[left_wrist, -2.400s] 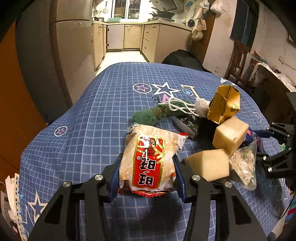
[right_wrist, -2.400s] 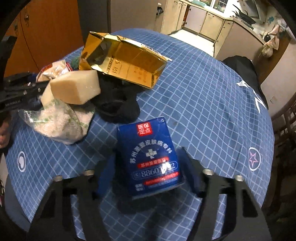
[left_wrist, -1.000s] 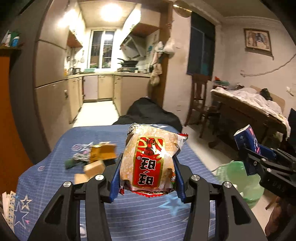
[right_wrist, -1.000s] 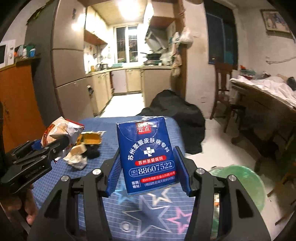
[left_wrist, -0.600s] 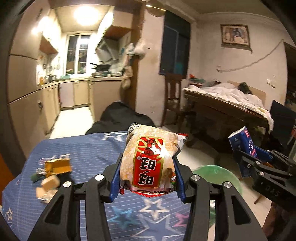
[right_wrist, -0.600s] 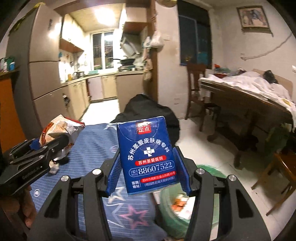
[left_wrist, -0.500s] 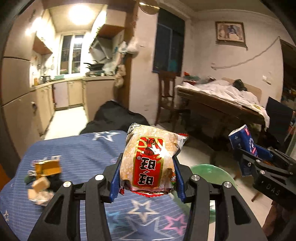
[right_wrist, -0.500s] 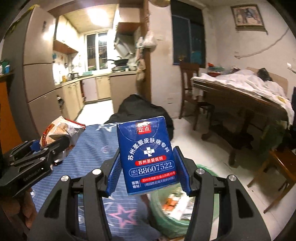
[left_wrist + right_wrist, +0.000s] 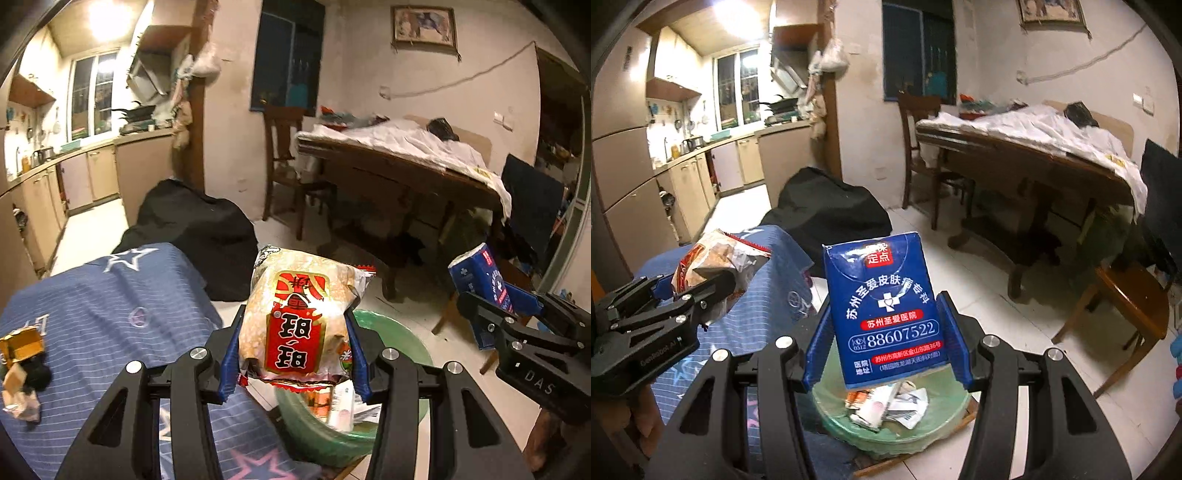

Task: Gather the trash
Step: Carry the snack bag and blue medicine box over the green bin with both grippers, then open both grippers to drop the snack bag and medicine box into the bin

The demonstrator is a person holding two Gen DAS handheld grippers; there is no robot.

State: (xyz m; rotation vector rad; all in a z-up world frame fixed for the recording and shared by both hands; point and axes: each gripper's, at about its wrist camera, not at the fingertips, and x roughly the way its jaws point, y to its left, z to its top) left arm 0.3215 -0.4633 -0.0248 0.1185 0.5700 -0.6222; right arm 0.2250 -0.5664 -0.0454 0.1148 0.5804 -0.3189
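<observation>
My left gripper (image 9: 293,354) is shut on a snack bag (image 9: 301,317) with a red label, held in the air above the near rim of a green-lined trash bin (image 9: 399,332) on the floor. My right gripper (image 9: 886,350) is shut on a blue tissue pack (image 9: 886,310) with white print, held over the same bin (image 9: 945,417), which holds paper scraps. The right gripper and pack show at the right of the left wrist view (image 9: 480,280). The left gripper with the bag shows at the left of the right wrist view (image 9: 713,266).
The table with the blue star cloth (image 9: 103,295) is to the left, with a gold box (image 9: 22,343), foam blocks and a crumpled bag on it. A black bag (image 9: 199,225), a wooden table (image 9: 399,173) and chairs (image 9: 1126,306) stand around the bin.
Both grippers have swung from the table to the right and down. The trash bin has come closer and now lies under both held items. Both grips are unchanged.
</observation>
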